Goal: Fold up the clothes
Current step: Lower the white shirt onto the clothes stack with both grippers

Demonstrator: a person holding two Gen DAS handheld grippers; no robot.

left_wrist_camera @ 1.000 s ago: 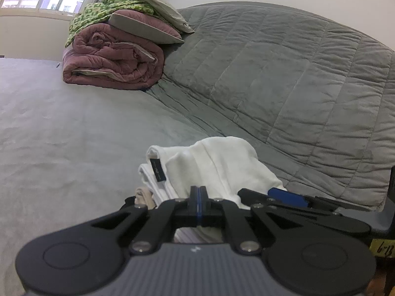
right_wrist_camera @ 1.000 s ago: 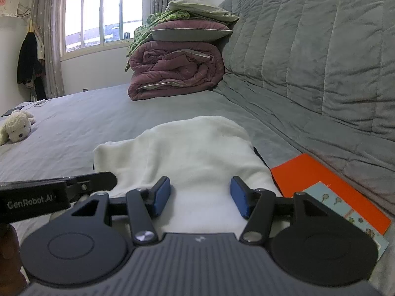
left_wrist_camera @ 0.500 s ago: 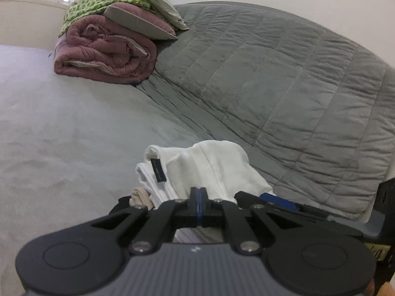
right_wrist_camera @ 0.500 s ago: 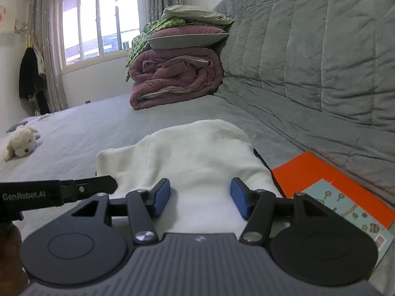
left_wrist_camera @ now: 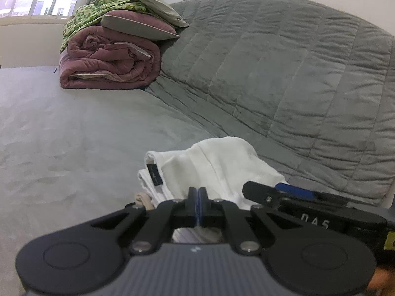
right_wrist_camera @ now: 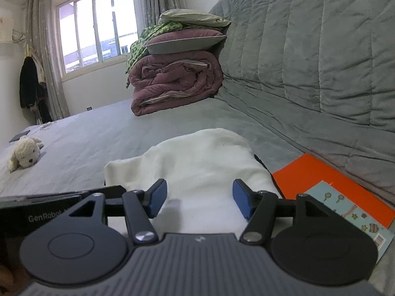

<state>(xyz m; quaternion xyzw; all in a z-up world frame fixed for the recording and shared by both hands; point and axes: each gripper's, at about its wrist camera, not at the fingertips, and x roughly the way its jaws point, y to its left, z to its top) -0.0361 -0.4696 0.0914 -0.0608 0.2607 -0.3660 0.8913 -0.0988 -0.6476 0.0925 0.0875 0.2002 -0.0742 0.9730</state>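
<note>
A folded white garment (left_wrist_camera: 217, 167) lies on a grey bed (left_wrist_camera: 74, 133), low and centre in both wrist views, just ahead of the two grippers. In the left wrist view, the left gripper (left_wrist_camera: 198, 206) sits at bottom centre with its jaws pressed together, blue pads meeting edge to edge; whether any cloth is caught between them cannot be told. A dark label (left_wrist_camera: 154, 175) shows on the garment's left edge, and a beige strip of fabric (left_wrist_camera: 143, 198) peeks out at the gripper's left. The right gripper (left_wrist_camera: 284, 192) enters from the lower right of that frame, beside the garment.

In the right wrist view, the right gripper (right_wrist_camera: 200, 202) fills the bottom, jaws spread wide, the garment (right_wrist_camera: 197, 157) lying between and beyond its blue pads (right_wrist_camera: 158, 198). The left gripper (right_wrist_camera: 61, 209) reaches in from the lower left. An orange folder (right_wrist_camera: 321, 180) with a patterned booklet (right_wrist_camera: 345, 212) lies at lower right, touching the quilted backrest (right_wrist_camera: 321, 49). A rolled maroon duvet (right_wrist_camera: 172, 81) topped with pillows (right_wrist_camera: 185, 40) stands at upper centre, a window (right_wrist_camera: 98, 29) at upper left, a plush toy (right_wrist_camera: 24, 153) at the left edge.
</note>
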